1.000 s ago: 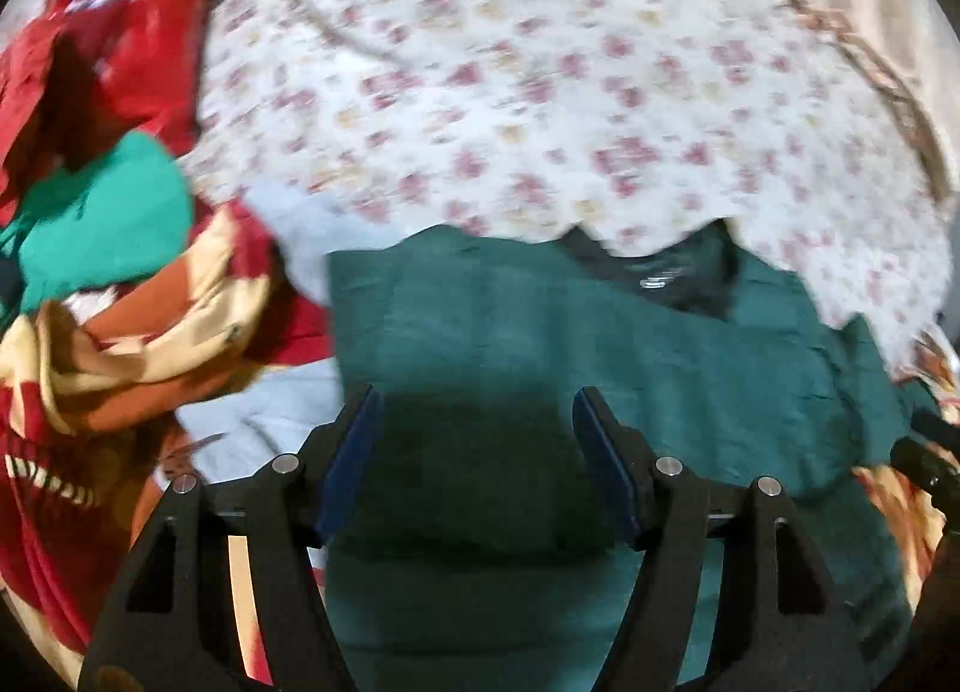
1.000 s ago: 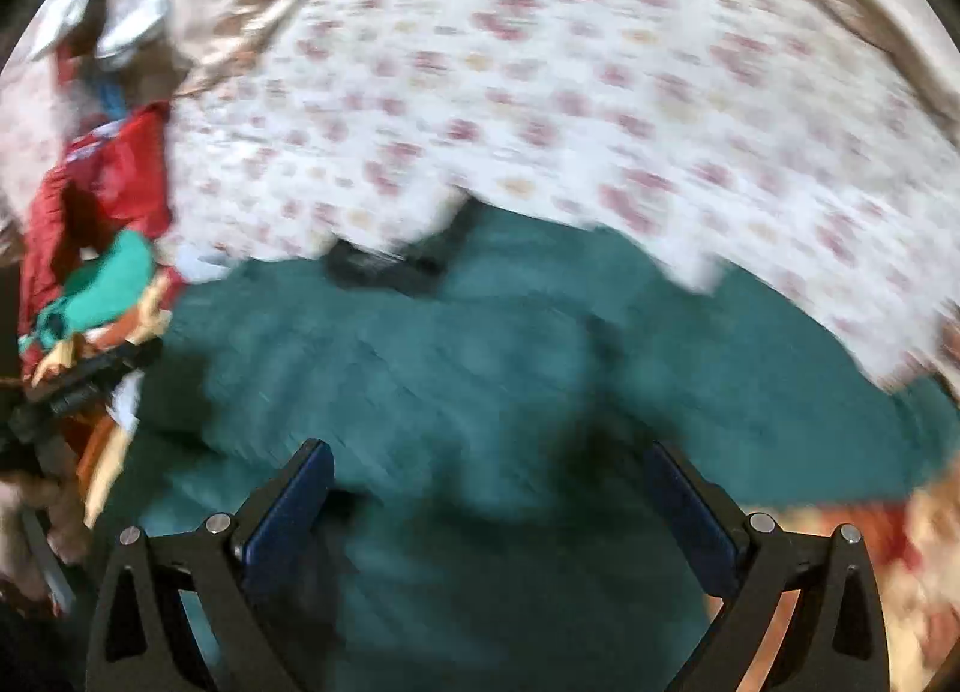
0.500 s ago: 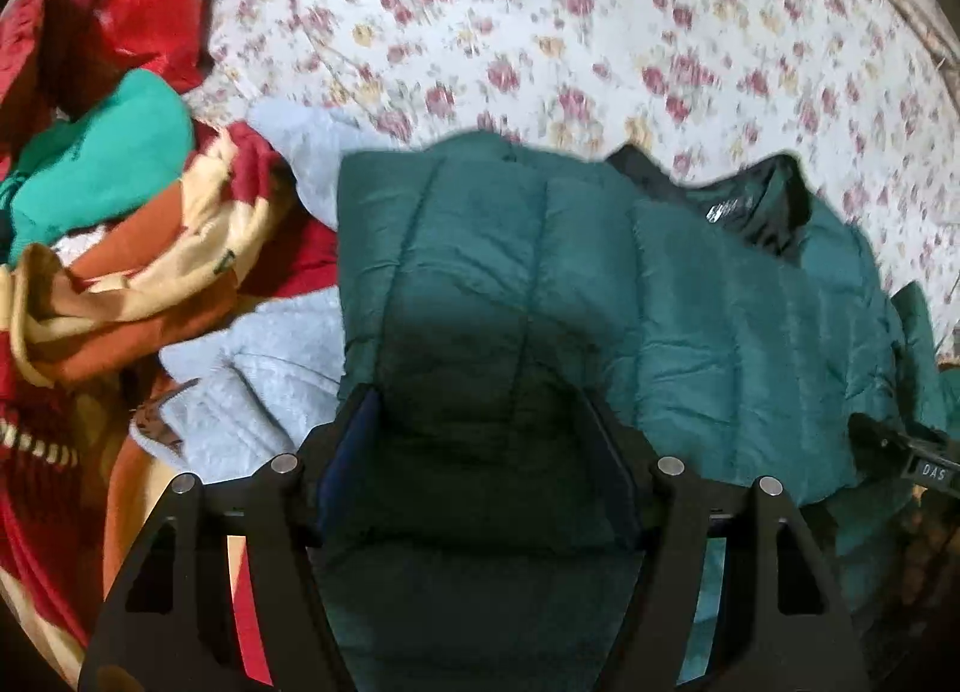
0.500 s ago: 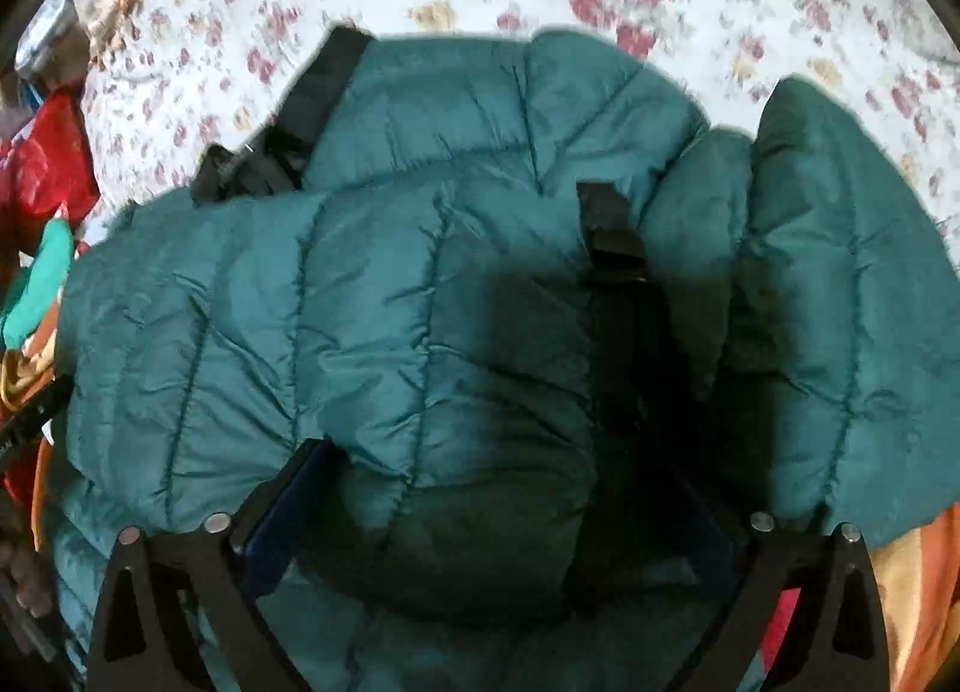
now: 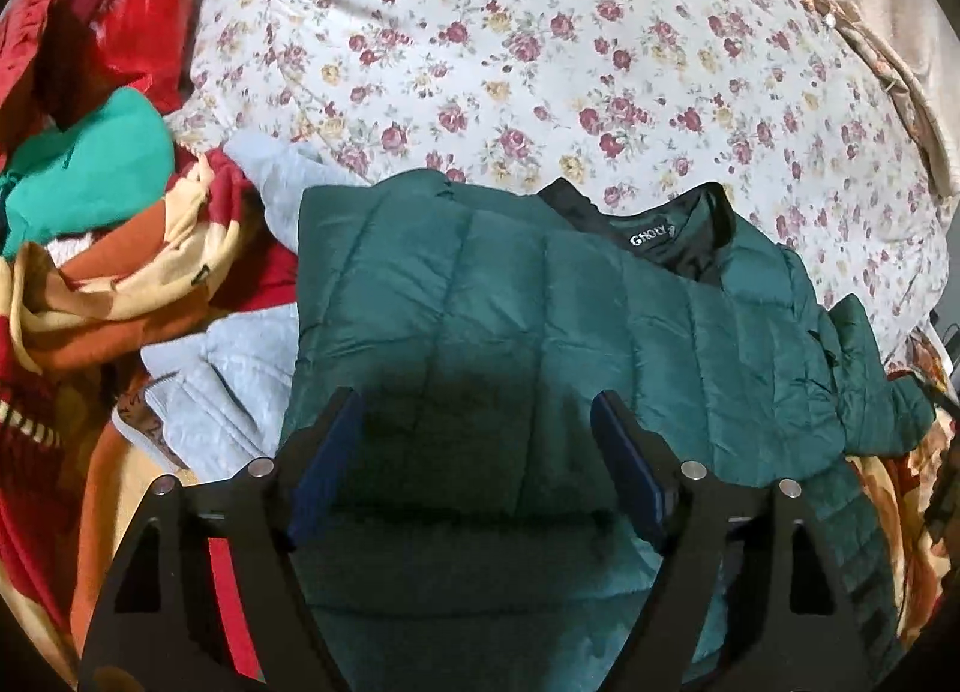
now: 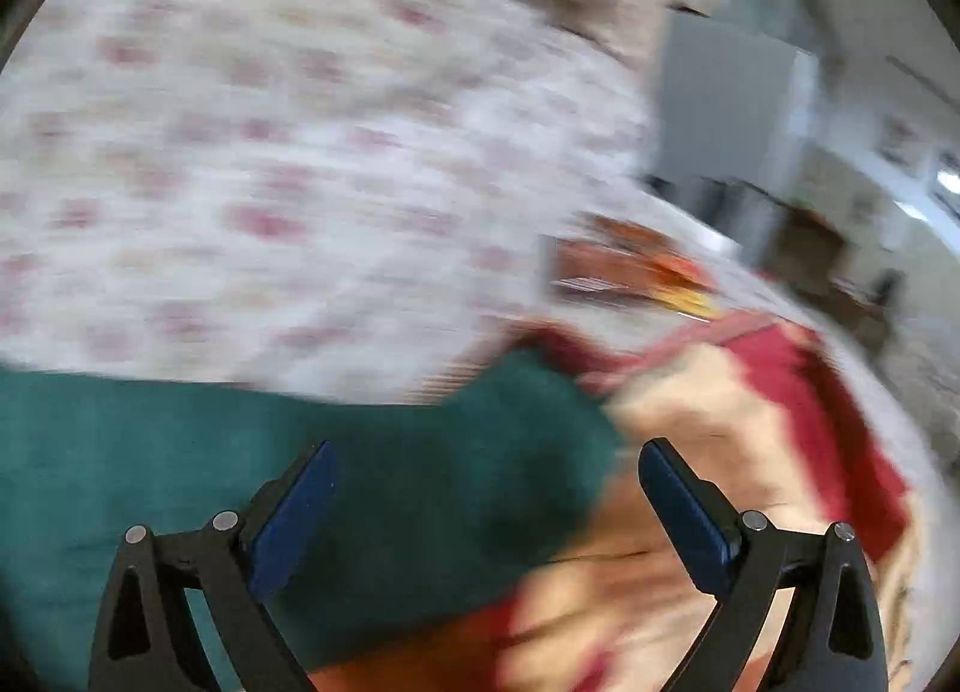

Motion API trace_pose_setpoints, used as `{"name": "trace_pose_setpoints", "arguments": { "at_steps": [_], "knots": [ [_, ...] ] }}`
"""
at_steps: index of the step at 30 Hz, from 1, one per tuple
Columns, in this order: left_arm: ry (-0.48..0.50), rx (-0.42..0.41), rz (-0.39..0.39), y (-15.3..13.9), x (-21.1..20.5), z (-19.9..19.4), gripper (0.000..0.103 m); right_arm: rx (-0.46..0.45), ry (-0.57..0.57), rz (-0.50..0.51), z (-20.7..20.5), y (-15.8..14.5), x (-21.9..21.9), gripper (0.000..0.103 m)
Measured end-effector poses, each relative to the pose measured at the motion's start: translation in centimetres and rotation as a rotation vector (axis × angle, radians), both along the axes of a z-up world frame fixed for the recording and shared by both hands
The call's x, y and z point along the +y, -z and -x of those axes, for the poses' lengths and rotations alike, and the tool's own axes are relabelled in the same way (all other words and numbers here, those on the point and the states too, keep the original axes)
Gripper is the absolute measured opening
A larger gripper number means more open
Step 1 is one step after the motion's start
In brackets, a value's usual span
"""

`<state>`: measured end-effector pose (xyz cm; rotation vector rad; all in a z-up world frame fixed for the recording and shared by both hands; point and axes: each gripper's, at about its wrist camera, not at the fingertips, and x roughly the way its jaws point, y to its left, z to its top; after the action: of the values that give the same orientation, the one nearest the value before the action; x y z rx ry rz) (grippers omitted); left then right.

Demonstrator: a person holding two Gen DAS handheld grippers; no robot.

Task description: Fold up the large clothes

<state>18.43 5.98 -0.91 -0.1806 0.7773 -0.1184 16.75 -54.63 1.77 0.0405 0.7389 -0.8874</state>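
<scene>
A dark green quilted jacket (image 5: 540,320) lies folded on the floral bedsheet (image 5: 540,50), its black collar lining (image 5: 666,242) facing up at the far side. My left gripper (image 5: 477,410) hovers over the jacket's near part. Its jaws are opening, and the fabric lies below them without either pad pressing on it. The right wrist view is smeared by motion. In it my right gripper (image 6: 486,512) stands open over the jacket's right edge (image 6: 420,452), with its right finger above a red and cream blanket (image 6: 750,410).
A heap of clothes lies left of the jacket: a red garment (image 5: 132,26), a bright green one (image 5: 90,170), an orange and cream striped one (image 5: 120,284) and a pale grey fleece (image 5: 240,386). Grey furniture (image 6: 732,110) stands beyond the bed's right side.
The right gripper has swung quickly to the right, from over the jacket's middle to its right edge. The left jaws have spread wider, and the jacket lies flat.
</scene>
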Motion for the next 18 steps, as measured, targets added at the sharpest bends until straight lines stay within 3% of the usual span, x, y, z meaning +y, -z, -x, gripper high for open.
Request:
{"name": "trace_pose_setpoints", "arguments": {
  "at_steps": [2, 6, 9, 11, 12, 13, 14, 15, 18],
  "knots": [
    [-0.007, 0.012, 0.021, 0.2, -0.1, -0.4, 0.079, 0.036, 0.039, 0.003, 0.4, 1.1, -3.2, 0.099],
    [0.009, 0.028, 0.013, 0.6, -0.7, -0.7, 0.079, 0.257, -0.101, 0.112, -2.5, 4.0, -4.4, 0.099],
    [0.013, 0.044, -0.007, 1.1, -1.0, -0.9, 0.079, 0.338, -0.182, -0.016, -2.7, 6.5, -6.3, 0.098],
    [0.01, 0.05, -0.008, 1.2, -1.0, -1.1, 0.079, 0.397, -0.153, -0.015, -3.1, 8.0, -7.3, 0.097],
    [0.007, 0.05, -0.007, 1.2, -0.9, -1.1, 0.079, 0.392, -0.155, -0.003, -3.0, 8.0, -7.1, 0.092],
    [0.001, 0.049, -0.005, 1.2, -0.9, -1.1, 0.079, 0.387, -0.159, 0.014, -3.0, 7.8, -6.8, 0.08],
    [-0.002, 0.05, -0.003, 1.1, -0.8, -1.1, 0.079, 0.387, -0.165, 0.041, -3.1, 7.6, -6.4, 0.043],
    [-0.006, 0.051, -0.004, 1.1, -0.7, -1.1, 0.079, 0.397, -0.179, 0.098, -3.0, 7.1, -5.2, 0.023],
    [-0.023, 0.06, -0.002, 1.0, -0.3, -1.1, 0.079, 0.38, -0.258, 0.169, -3.1, 5.7, -2.3, 0.015]
  ]
}}
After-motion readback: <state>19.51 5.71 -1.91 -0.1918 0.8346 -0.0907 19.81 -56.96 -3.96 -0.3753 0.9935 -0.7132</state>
